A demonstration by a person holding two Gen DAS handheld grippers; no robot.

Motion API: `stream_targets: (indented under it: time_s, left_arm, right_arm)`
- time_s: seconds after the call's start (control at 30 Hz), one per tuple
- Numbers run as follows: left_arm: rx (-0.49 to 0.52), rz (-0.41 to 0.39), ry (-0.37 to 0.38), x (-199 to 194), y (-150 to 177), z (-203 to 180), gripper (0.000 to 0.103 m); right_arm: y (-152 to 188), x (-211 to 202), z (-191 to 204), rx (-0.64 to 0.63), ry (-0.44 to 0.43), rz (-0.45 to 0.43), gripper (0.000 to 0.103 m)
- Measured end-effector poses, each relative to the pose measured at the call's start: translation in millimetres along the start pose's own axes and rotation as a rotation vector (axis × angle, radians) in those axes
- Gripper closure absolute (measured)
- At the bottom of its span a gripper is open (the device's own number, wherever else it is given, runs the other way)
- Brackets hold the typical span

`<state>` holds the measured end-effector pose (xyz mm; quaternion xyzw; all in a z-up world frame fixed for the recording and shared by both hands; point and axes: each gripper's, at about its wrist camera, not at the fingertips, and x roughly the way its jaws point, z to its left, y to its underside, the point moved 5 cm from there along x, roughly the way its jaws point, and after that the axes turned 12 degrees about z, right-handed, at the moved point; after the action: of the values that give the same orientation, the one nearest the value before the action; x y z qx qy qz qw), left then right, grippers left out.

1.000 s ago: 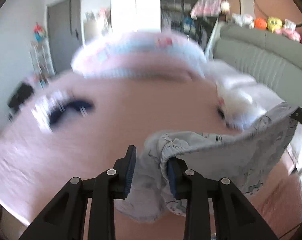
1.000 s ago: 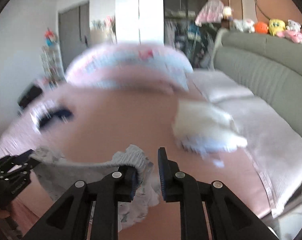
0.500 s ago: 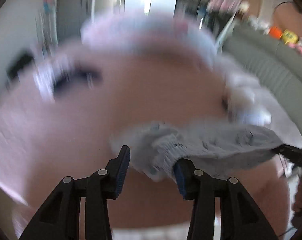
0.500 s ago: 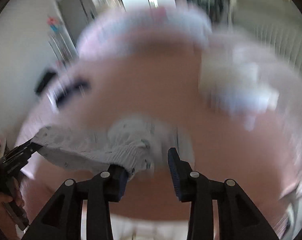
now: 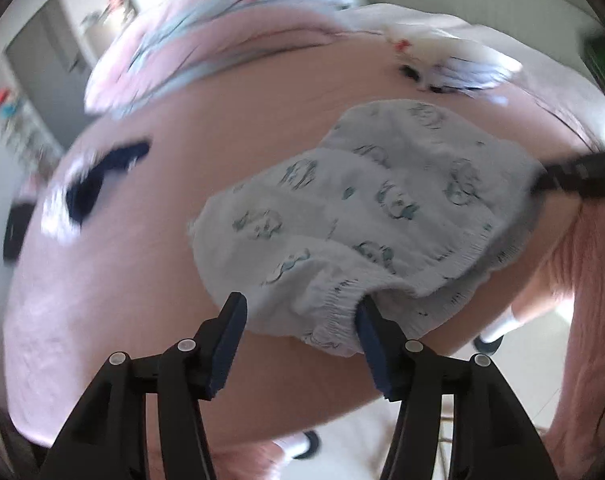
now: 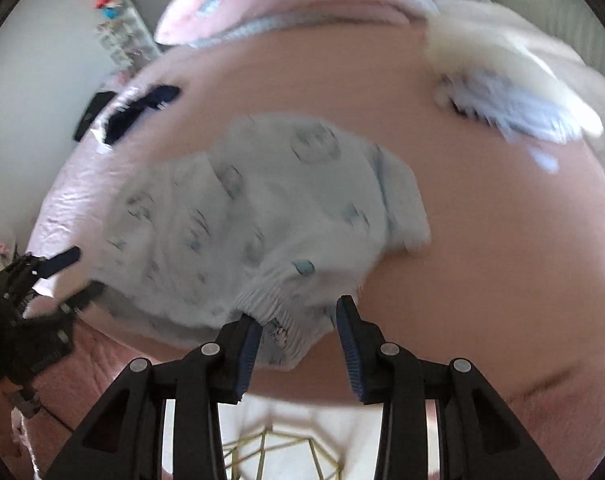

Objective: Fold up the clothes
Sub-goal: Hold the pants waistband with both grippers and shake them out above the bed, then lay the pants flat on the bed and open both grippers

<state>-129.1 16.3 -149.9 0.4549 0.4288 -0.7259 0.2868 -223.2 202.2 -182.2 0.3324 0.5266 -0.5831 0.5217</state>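
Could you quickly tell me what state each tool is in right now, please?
Left tool: jaws opening, pads not pressing the pale printed garment lying between them.
Right tool: open, the garment's waistband between its jaws, not clamped.

Counts, both wrist views: one pale printed pair of shorts with elastic waistband on one pink bed. One dark navy garment farther back. One white-and-blue striped garment, blurred. One pink-and-blue rolled quilt at the bed's far end. Two tongs: left tongs, right tongs. Two feet in white socks and dark shoes, one and another.
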Motion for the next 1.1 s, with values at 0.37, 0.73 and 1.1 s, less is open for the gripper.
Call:
stream_targets:
  time_s: [0.37,0.73,1.1]
  left_arm:
    - [0.269,0.062,0.076,30.1,-20.9,-56.5,0.05]
    - [-0.249,0.007,0.022,31.3,-46.9,30.5,0.098]
    - [-0.482,-0.177,0.043,-31.9,-16.6,89.7,0.098]
  right_arm:
    - [-53.0,-32.3,32.3,-0.052,-0.112,-0.126,0.066]
    - [-25.7,13.7,27.7,-0.007,-0.131,0.008,0.066]
    - [-15.3,77.6,58.4,-0.126,0.082,0.155,0.061]
